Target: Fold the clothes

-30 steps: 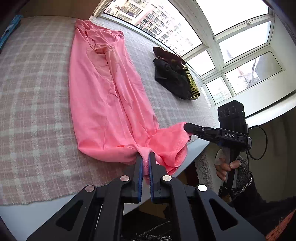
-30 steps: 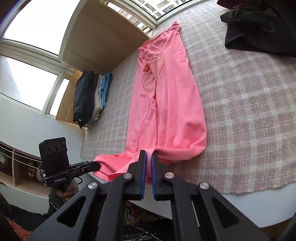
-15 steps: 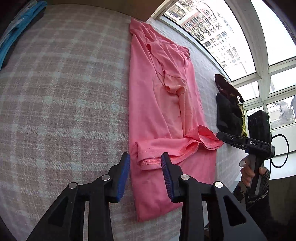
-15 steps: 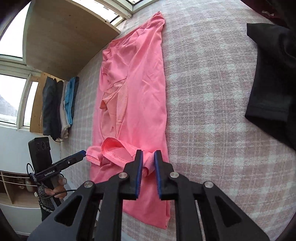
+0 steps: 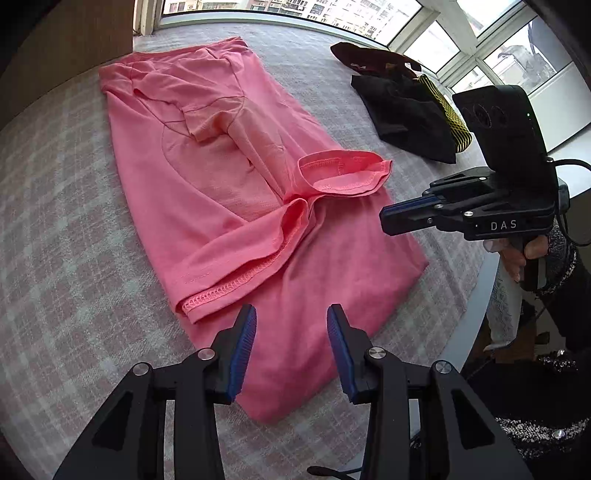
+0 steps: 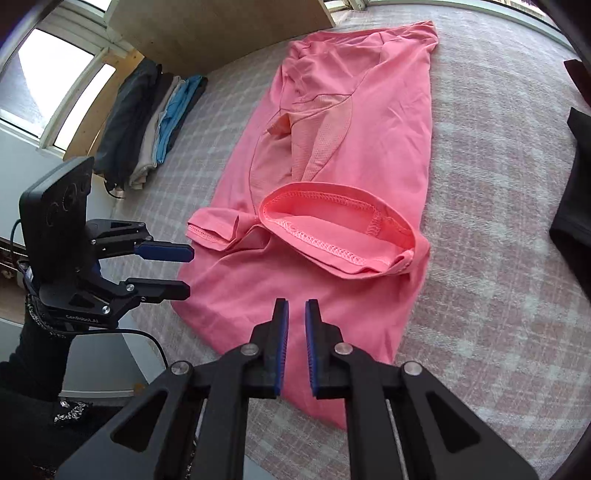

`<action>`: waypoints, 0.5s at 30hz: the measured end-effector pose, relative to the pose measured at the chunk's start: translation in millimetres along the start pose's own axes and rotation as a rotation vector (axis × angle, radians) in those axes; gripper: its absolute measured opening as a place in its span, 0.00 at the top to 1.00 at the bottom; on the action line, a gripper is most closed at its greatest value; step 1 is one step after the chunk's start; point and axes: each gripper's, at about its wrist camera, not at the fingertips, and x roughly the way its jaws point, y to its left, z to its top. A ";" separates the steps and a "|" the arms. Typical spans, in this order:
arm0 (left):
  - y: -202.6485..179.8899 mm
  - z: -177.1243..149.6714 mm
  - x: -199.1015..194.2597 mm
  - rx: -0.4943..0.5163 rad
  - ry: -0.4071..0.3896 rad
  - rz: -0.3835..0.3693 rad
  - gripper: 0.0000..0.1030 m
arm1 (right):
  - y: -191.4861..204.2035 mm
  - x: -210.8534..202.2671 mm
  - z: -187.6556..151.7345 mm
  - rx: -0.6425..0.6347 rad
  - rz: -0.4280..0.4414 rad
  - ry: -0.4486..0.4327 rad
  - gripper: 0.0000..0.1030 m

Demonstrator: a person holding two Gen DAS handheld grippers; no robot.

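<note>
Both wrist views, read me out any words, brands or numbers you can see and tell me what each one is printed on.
"DAS": white letters on the side of the right black hand-held gripper, left wrist view.
"GenRobot.AI", small and only roughly legible: on the body of the left black hand-held gripper, right wrist view.
Pink short-sleeved shirt: no readable print.
Pile of dark clothes: no text legible.

Plaid cover [image 5: 55,229], wooden board [image 6: 221,33], windows [image 5: 517,48]

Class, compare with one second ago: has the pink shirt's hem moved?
Yes. The hem has travelled from the bed's near edge up onto the shirt, toward the window, and both grippers have released it.
</note>
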 end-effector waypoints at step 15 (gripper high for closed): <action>59.1 42.8 -40.1 0.054 -0.110 0.148 0.59 | -38.7 -37.7 29.7 0.065 -0.115 -0.079 0.77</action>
